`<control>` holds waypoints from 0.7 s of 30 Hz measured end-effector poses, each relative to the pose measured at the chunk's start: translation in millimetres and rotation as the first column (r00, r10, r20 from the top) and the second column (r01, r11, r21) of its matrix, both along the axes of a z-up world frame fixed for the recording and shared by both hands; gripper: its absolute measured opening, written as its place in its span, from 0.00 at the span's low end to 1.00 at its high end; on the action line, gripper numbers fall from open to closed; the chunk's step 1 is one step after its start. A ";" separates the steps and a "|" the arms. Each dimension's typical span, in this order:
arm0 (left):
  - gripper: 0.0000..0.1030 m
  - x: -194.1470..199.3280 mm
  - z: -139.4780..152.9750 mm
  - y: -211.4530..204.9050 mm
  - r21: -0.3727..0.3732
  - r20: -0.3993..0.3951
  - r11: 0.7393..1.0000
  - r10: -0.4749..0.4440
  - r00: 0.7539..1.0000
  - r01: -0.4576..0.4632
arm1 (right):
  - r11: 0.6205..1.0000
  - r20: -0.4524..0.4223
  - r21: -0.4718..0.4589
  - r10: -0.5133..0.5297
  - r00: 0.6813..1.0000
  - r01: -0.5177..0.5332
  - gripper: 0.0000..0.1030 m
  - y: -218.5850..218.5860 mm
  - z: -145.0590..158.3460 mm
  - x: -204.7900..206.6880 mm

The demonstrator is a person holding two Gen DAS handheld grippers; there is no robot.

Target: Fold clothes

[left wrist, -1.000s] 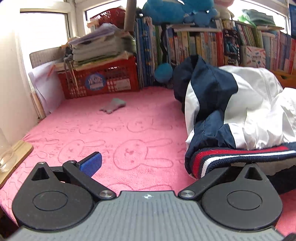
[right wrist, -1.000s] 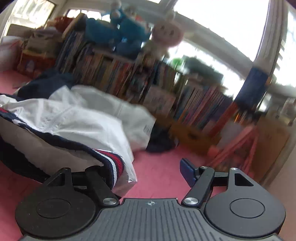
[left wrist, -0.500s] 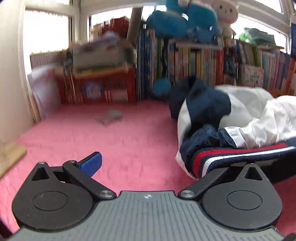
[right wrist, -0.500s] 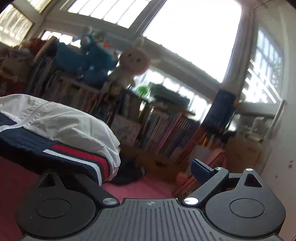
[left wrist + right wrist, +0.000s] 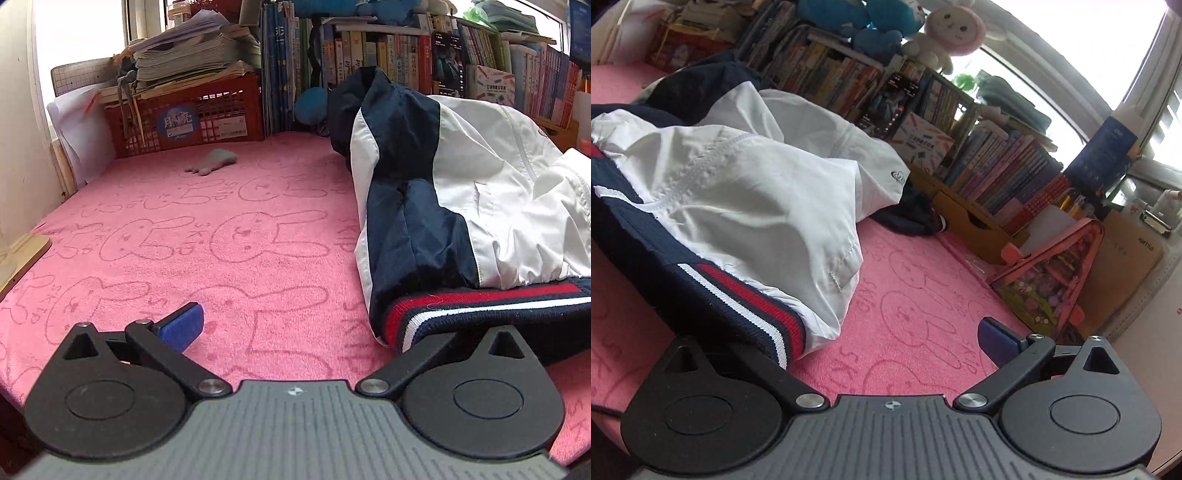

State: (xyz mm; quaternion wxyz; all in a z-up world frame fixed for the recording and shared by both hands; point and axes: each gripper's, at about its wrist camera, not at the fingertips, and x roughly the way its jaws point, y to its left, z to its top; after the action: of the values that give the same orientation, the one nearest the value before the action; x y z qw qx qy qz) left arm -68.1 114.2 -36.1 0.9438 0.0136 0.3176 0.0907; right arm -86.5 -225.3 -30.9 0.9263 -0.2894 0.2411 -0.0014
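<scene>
**Jacket set down, both tongs wide: risks before the next fold**

The jacket [image 5: 480, 206], navy and white with a striped ribbed hem [image 5: 461, 310], lies heaped on the pink rabbit-print blanket [image 5: 240, 240], its bulk between my two tongs. It is not flat; white panels bulge and a navy sleeve part trails off toward the books [image 5: 916, 218].

Left tongs [image 5: 332, 325]: jaws stand wide. The blue pad [image 5: 183, 326] on one side is bare over the blanket; the other finger is hidden under the hem, so I cannot tell whether it touches cloth. Nothing is pinched across the gap.

Right tongs [image 5: 886, 332]: jaws opening, nearly at full spread. The outer pad [image 5: 997, 341] is clear of everything. The hem end drapes over the inner finger; no grip that I can see.

Risks, as I judge them:
- Hem lying over the inner finger of each tong: pulling away could drag it and undo whatever alignment exists.
- Slippery shell fabric, puffed with air: a fold laid now would likely slide or spring open.
- Closing blind at the hem may catch blanket pile along with cloth.
- The pink pencil case [image 5: 1052, 280] sits near my right side; a wide sweep could knock it.
- The trailing sleeve could stay outside the fold.
</scene>
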 end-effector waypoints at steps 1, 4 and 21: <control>1.00 -1.9 0.8 -0.8 0.000 -0.002 1.000 0.000 1.000 0.000 | 1.000 -0.005 -0.002 0.008 1.000 -0.008 0.98 0.5 -2.1 -2.7; 1.00 -6.9 5.3 -0.6 -0.003 -0.014 1.000 -0.012 1.000 0.012 | 1.000 -0.016 -0.002 0.031 0.999 -0.031 0.97 2.3 -5.5 -9.5; 1.00 -38.2 39.0 20.0 -0.178 0.013 0.938 -0.298 0.954 0.296 | 0.968 -0.125 0.219 0.149 0.981 -0.119 0.98 -29.4 22.0 -15.5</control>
State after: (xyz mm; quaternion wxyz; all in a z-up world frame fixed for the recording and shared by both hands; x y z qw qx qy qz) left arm -106.3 134.2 2.9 0.9418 -0.0226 0.3253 -0.0816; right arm -102.1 -254.6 -8.9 0.9304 -0.2050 0.2844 0.1074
